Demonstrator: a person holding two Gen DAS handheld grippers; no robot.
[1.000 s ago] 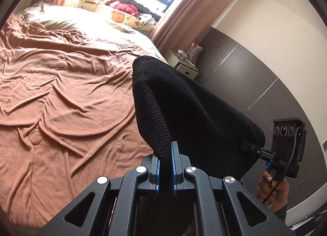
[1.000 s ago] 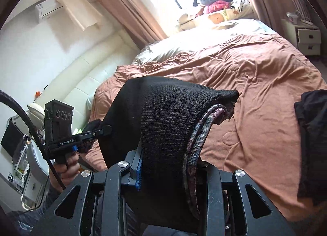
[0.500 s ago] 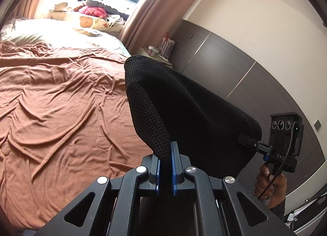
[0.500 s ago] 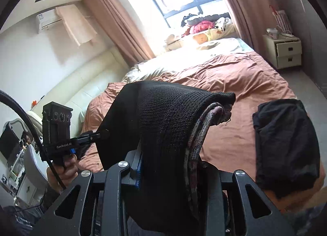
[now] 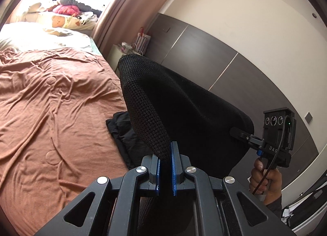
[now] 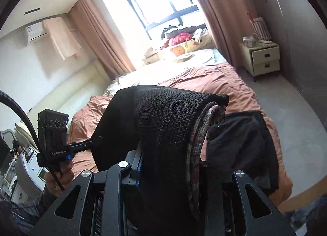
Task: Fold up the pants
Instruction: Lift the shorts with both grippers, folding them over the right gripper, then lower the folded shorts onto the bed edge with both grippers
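Observation:
Black knit pants point(image 5: 184, 113) hang in the air, stretched between both grippers above the bed's near corner. My left gripper point(image 5: 166, 154) is shut on one end of the pants. My right gripper point(image 6: 169, 160) is shut on the other end of the pants point(image 6: 163, 129), where a patterned inner layer shows. Each gripper appears in the other's view: the right one point(image 5: 235, 131) and the left one point(image 6: 92, 144).
A bed with a rumpled brown cover point(image 5: 51, 103) fills the left. A folded black garment point(image 6: 241, 146) lies at its near right corner. A white nightstand point(image 6: 263, 58), dark wall panels point(image 5: 204, 52), curtains and stuffed toys at the window point(image 6: 179, 38) stand beyond.
Both grippers have swung to the right and up with the pants held between them. The folded black garment and the nightstand have come further into view.

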